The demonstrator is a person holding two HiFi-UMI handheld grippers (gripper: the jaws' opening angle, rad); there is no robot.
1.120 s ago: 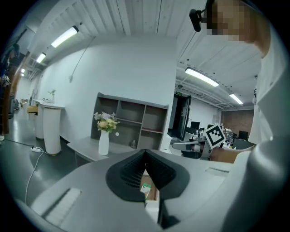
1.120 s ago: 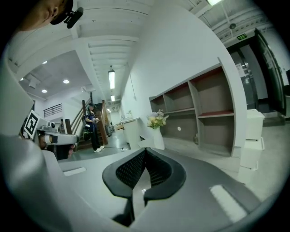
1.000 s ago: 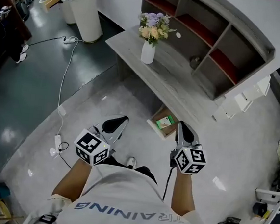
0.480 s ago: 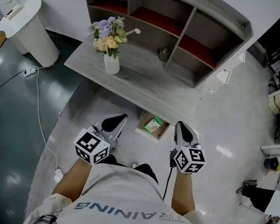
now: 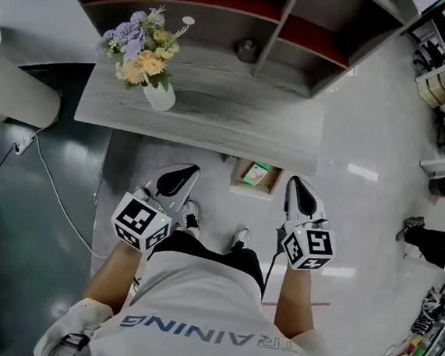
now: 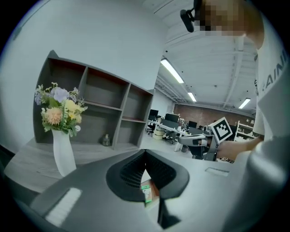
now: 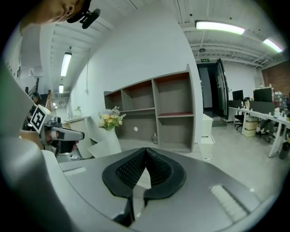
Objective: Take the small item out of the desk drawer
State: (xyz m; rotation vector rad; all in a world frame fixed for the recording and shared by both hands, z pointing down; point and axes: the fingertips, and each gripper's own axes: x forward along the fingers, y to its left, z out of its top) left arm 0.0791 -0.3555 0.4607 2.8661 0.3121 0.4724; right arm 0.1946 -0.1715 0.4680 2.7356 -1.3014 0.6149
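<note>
A small green item (image 5: 256,173) lies in the open wooden drawer (image 5: 237,182) that sticks out below the grey desk's (image 5: 212,121) front edge. Through the slit under the left gripper's (image 6: 145,153) meeting tips, the green item (image 6: 146,194) shows again. In the head view my left gripper (image 5: 185,170) hovers just left of the drawer, shut and holding nothing. At the drawer's right side my right gripper (image 5: 295,183) is also shut and holds nothing. Its jaws (image 7: 146,150) point toward the desk and shelf.
A white vase of flowers (image 5: 158,95) stands on the desk's left part. A grey shelf unit (image 5: 277,31) with a small jar (image 5: 246,50) rises at the back. A cable (image 5: 49,188) runs over the floor at the left, and the person's shoes (image 5: 239,237) stand before the drawer.
The person has turned to face the desk squarely and come closer. Both grippers now sit either side of the open drawer, still shut.
</note>
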